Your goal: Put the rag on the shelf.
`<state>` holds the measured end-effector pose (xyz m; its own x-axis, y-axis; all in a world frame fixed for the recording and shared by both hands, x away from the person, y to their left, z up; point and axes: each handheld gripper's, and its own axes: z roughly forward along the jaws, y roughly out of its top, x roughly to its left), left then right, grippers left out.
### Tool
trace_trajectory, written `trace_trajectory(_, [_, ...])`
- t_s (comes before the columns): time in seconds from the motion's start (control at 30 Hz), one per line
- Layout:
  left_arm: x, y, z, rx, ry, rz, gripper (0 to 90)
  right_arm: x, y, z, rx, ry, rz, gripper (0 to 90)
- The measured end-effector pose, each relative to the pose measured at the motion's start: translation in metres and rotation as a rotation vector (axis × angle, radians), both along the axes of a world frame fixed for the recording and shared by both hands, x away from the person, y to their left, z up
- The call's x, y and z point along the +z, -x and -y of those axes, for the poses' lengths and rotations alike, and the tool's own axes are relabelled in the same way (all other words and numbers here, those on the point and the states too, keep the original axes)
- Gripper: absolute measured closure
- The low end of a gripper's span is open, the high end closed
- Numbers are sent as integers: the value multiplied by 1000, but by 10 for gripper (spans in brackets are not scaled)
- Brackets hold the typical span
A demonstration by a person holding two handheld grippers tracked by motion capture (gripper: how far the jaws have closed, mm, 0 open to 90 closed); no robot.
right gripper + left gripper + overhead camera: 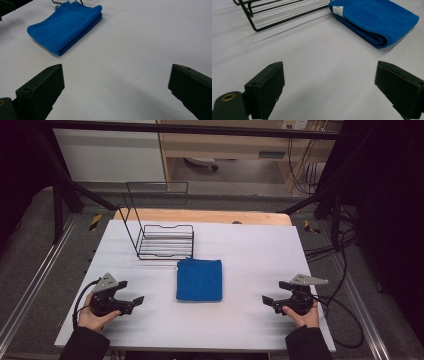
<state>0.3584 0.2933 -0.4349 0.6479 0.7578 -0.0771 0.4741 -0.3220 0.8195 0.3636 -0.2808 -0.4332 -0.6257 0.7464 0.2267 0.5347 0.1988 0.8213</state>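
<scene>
A folded blue towel (199, 279) lies flat in the middle of the white tabletop (250, 245). Just behind it stands a black wire rack (165, 241) with nothing in it. My left gripper (131, 292) rests near the front left of the table, pointing toward the towel, its jaws wide apart and empty. In the left gripper view the towel (374, 17) and the rack (277, 12) lie ahead of the left gripper (329, 75). My right gripper (275, 292) sits at the front right, open and empty. The right gripper view has the towel (65, 25) far ahead of the right gripper (116, 77).
A wooden board edge (200, 215) runs behind the white top. Cables (340, 315) trail off the right side of the table. Bare white surface surrounds the towel on its left, right and front.
</scene>
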Motion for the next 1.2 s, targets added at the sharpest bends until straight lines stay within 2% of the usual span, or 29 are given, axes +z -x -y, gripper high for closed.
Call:
trace_trajectory(0.33, [1, 2, 8, -14, -8, -4, 86, 1, 0, -4, -4, 15, -4, 10])
trace_trajectory(0.57, [6, 2, 21, -14, -21, -2, 111, 1, 0, -5, -6, 18, -1, 10])
trace_trajectory(0.77, [11, 2, 40, -41, -28, -3, 176, 1, 0, -7, -9, 15, -13, 11])
trace_trajectory(0.87, [12, 1, 58, -76, -37, -17, 199, 0, -1, -8, 2, 28, -7, 12])
trace_trajectory(0.9, [12, 1, 58, -76, -37, -17, 209, 0, -1, -8, 2, 28, -7, 12])
trace_trajectory(0.97, [16, 0, 72, -100, -54, -11, 235, -1, -1, -10, 0, 29, -13, 11])
trace_trajectory(1.1, [19, -3, 85, -128, -46, -26, 254, -1, -1, -10, 3, 35, -16, 12])
trace_trajectory(1.13, [20, -4, 95, -143, -58, -26, 260, -1, -1, -10, 2, 33, -16, 12])
trace_trajectory(1.2, [20, -5, 101, -152, -64, -28, 281, -1, -1, -10, 4, 33, -15, 12])
